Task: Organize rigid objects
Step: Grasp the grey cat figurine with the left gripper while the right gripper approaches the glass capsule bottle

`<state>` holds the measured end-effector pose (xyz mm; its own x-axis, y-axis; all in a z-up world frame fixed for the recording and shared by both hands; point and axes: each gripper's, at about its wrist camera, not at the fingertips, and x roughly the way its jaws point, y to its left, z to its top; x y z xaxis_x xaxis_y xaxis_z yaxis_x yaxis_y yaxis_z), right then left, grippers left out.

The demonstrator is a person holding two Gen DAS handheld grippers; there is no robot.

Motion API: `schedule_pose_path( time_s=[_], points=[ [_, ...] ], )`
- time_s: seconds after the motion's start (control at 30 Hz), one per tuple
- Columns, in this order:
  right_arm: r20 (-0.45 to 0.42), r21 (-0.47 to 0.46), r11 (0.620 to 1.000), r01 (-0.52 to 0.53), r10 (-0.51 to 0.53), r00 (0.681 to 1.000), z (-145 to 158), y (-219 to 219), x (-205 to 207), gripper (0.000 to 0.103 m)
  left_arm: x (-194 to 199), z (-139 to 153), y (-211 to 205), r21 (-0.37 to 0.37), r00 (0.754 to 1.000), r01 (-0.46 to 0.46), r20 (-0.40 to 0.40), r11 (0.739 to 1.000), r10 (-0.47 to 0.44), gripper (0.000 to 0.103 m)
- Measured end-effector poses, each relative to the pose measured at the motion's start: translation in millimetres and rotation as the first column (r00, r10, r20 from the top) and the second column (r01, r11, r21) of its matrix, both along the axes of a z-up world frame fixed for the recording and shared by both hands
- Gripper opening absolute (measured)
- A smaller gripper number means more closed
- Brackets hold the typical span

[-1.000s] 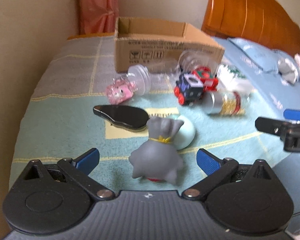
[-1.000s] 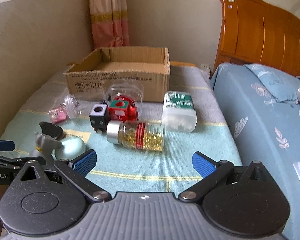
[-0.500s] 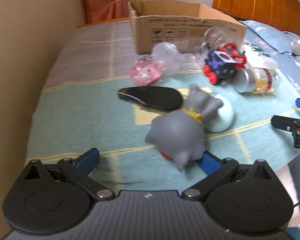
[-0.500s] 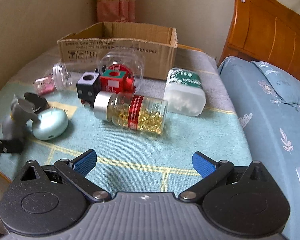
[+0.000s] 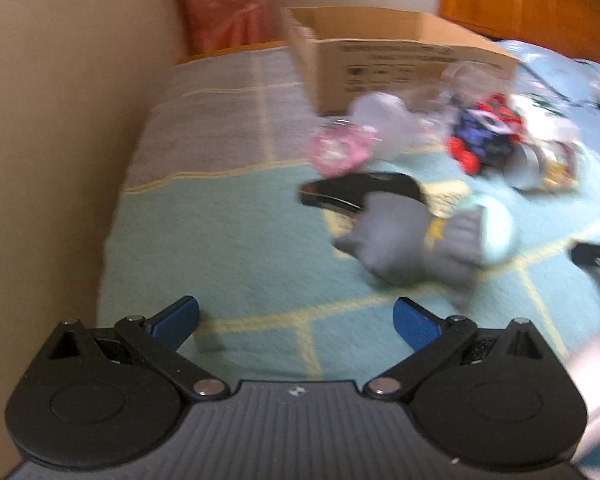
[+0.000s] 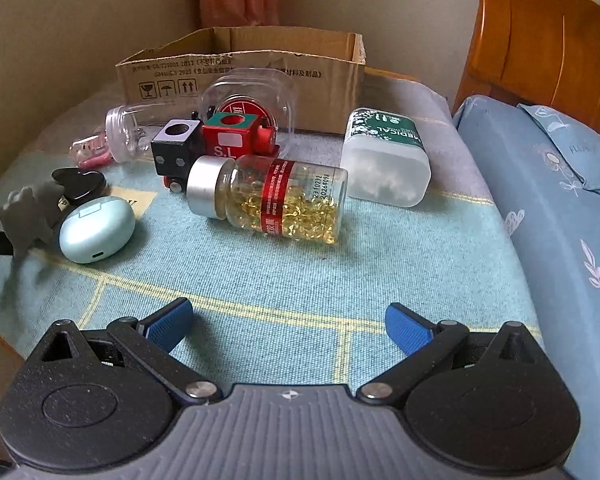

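L gripper [image 5: 296, 316]: jaws spread wide, blue pads [image 5: 176, 318] well apart w/ nothing between them, black linkage arms angled out from the grey ribbed body; its view is motion-blurred. R gripper [image 6: 288, 322]: same pose, jaws wide, blue pads [image 6: 406, 326] apart and clear, held low and roughly level, sharp view. R gripper's black tip also shows at the right edge of the L wrist view, and a dark bit of the L gripper sits at the far left edge of the R wrist view.
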<state>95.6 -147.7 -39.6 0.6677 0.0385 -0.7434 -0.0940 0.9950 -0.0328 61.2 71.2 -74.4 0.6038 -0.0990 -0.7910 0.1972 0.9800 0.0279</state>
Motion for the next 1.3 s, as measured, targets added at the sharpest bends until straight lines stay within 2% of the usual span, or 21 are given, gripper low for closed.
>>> schedule_pose_path(
  time_s=[0.13, 0.27, 0.37, 0.8, 1.0, 1.1, 1.2, 1.3],
  points=[
    [0.017, 0.002, 1.0, -0.008, 0.008, 1.0, -1.0, 0.4, -1.2, 0.103, -14.5, 0.8, -13.4, -0.048, 0.991, 0.13, 0.001, 0.99, -0.13, 0.102],
    [0.03, 0.003, 1.0, -0.018, 0.018, 0.999, -1.4, -0.4, -2.2, 0.103, -9.6, -2.2, -29.9, -0.073, 0.98, 0.2, 0.002, 0.977, -0.2, 0.102],
    [0.036, 0.002, 1.0, -0.023, 0.023, 0.999, -1.7, -0.4, -2.4, 0.103, -3.7, -7.2, -39.5, -0.049, 0.97, 0.243, 0.025, 0.969, -0.242, 0.103],
    [0.071, 0.008, 0.998, -0.068, 0.067, 0.995, -3.8, -2.8, 0.3, 0.103, 6.1, -6.6, -39.5, -0.047, 0.961, 0.276, 0.044, 0.96, -0.274, 0.102],
    [0.073, 0.01, 0.997, -0.075, 0.074, 0.995, -4.0, -1.4, 4.6, 0.103, 8.7, 3.4, -38.0, -0.026, 0.942, 0.326, 0.096, 0.945, -0.323, 0.102],
    [0.074, 0.011, 0.997, -0.078, 0.077, 0.994, -4.1, 0.5, 6.3, 0.103, 15.5, 5.4, -34.4, -0.041, 0.936, 0.34, 0.106, 0.939, -0.334, 0.102],
    [0.076, 0.01, 0.997, -0.083, 0.082, 0.994, -4.4, 1.9, 8.2, 0.103, 21.6, 4.5, -35.0, -0.042, 0.927, 0.364, 0.113, 0.93, -0.358, 0.1],
    [0.074, 0.011, 0.996, -0.085, 0.084, 0.994, -4.5, 2.2, 9.7, 0.103, 24.2, 2.4, -36.6, -0.066, 0.916, 0.392, 0.114, 0.918, -0.383, 0.087]
  ],
)
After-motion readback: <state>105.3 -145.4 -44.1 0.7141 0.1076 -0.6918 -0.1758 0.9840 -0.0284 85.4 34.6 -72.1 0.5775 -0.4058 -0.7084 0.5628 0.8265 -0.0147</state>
